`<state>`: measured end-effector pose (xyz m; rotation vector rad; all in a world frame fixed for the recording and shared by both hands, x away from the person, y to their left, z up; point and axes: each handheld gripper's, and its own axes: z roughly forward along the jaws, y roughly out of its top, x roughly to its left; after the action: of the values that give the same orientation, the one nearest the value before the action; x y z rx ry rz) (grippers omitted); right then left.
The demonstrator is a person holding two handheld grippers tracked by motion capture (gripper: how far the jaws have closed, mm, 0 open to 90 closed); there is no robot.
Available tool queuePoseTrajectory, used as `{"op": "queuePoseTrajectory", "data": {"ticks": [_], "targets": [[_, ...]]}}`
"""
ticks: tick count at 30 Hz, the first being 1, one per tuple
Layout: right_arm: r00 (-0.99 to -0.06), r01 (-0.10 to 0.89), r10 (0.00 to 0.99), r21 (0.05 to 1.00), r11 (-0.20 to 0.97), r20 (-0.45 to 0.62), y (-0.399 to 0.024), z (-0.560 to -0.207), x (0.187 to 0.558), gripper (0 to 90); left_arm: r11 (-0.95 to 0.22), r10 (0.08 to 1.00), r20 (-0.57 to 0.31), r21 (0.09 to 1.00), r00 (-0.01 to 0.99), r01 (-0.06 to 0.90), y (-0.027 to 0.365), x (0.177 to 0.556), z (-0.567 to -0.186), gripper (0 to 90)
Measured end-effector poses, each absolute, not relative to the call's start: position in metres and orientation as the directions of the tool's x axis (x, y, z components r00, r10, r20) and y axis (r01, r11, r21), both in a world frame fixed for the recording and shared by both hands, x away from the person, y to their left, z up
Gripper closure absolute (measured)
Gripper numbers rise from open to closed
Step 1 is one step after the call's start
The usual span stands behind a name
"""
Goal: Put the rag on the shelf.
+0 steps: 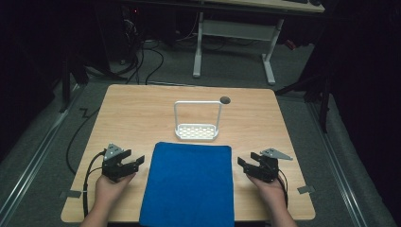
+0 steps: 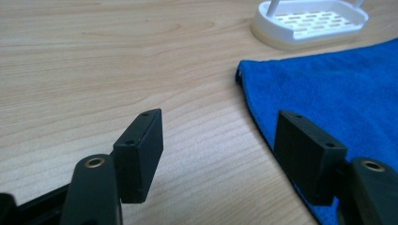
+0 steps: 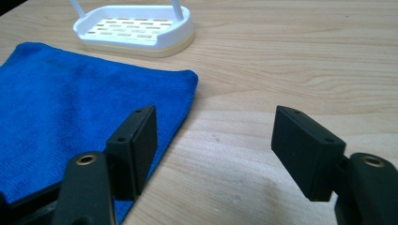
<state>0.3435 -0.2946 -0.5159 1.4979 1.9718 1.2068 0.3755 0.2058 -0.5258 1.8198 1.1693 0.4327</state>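
From above, a light wooden table (image 1: 142, 113) stands on a grey floor, and a blue towel (image 1: 189, 184) lies flat on its near half, reaching to the near edge. Just beyond the towel's far edge sits a white slotted tray (image 1: 196, 132) with a tall wire handle arching over it; the two are very close, whether touching I cannot tell. A small dark round hole (image 1: 225, 100) marks the tabletop behind the tray to the right. The left gripper (image 1: 131, 162) is held in the person's left hand (image 1: 109, 187) just beside the towel's left edge, jaws spread and holding nothing. The right gripper (image 1: 247, 164) sits in the right hand (image 1: 267, 187) just beside the towel's right edge, jaws likewise apart and empty. A white-legged desk (image 1: 236, 42) stands farther back in the dim room.

In the left gripper view, the two black jaws stand wide apart with bare wood between them. The towel (image 2: 328, 89) spreads at the right, its edge running under the right-hand jaw, and the tray (image 2: 309, 23) sits beyond its far corner.

In the right gripper view, the jaws gape again over wood. The towel (image 3: 80, 108) lies at the left, passing beneath the left-hand jaw, and the tray (image 3: 136, 28) rests just past the towel's far edge.
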Motion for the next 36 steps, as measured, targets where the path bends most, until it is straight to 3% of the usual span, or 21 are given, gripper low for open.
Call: {"op": "queuePoseTrajectory", "data": {"ticks": [6,13,22,31,36], "targets": [[-0.373,0.579,0.914,0.81,0.092,0.162,-0.289,-0.517,0.342,33.9,-0.17,0.85,-0.155,0.823,0.503,0.541,0.203,0.377,-0.524,39.3],[-0.416,0.548,0.9,0.826,0.133,0.131,-0.283,-0.515,0.339,36.4,-0.216,0.827,-0.12,0.835,0.549,0.506,0.193,0.377,-0.522,38.7],[-0.455,0.53,0.882,0.833,0.158,0.122,-0.28,-0.513,0.336,39.0,-0.133,0.806,-0.22,0.837,0.549,0.531,0.181,0.387,-0.522,43.9],[-0.491,0.51,0.866,0.837,0.196,0.096,-0.276,-0.509,0.335,39.8,-0.21,0.816,-0.142,0.831,0.561,0.515,0.153,0.41,-0.514,44.4],[-0.487,0.518,0.864,0.839,0.165,0.131,-0.28,-0.508,0.335,44.5,-0.209,0.823,-0.161,0.807,0.545,0.553,0.143,0.432,-0.516,45.6]]}}
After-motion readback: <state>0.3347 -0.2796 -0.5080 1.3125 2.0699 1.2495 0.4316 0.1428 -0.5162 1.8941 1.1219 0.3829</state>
